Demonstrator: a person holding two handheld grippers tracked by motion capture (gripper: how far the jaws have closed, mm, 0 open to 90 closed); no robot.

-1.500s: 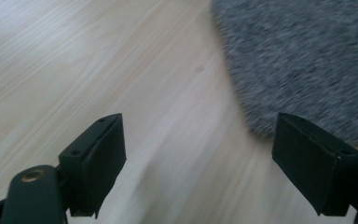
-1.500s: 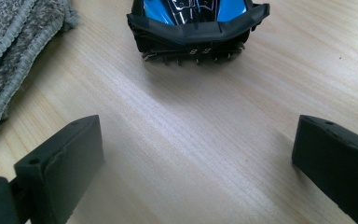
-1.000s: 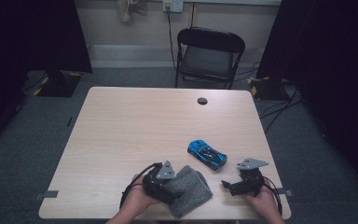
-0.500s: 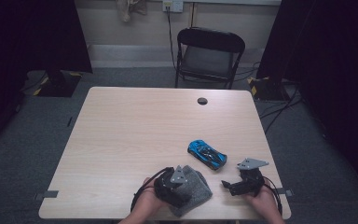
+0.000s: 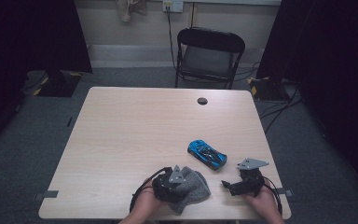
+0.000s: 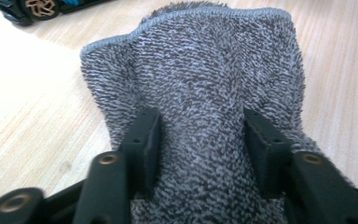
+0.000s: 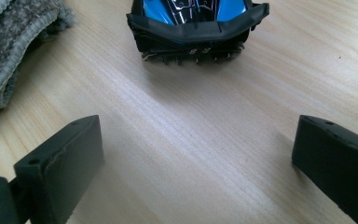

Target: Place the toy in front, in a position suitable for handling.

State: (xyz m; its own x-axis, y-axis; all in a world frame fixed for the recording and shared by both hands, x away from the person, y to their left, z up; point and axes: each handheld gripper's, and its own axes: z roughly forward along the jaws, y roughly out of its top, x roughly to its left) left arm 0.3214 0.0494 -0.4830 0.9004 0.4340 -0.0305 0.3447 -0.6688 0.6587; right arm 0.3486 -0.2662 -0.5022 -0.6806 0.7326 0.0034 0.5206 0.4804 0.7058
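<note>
Two things lie on the near part of the surface [image 5: 135, 135]: a grey cloth [image 5: 192, 189] near the front edge and a blue toy car [image 5: 207, 154] just beyond it toward the right. The cloth is bunched into a ridge whose long axis runs away from the left gripper [image 6: 200, 140] along its line of sight, with the hemmed edge at the far end. The car's long axis lies diagonally across the surface in the high view; in the right gripper view one of its ends faces the camera.

The left gripper's fingers [image 6: 142, 140] have just been closing and now press the cloth's fold from both sides, clamped on it at a middling width. The right gripper [image 7: 196, 158] hovers low near the front right corner, its fingers [image 7: 60, 163] wide apart with bare wood between them, short of the car and not touching it.

The surface is pale wood grain with a small dark disc [image 5: 202, 101] near its far edge. Beyond it stands a black folding chair [image 5: 209, 53] on grey carpet, against a light wall with dark curtains at both sides.
</note>
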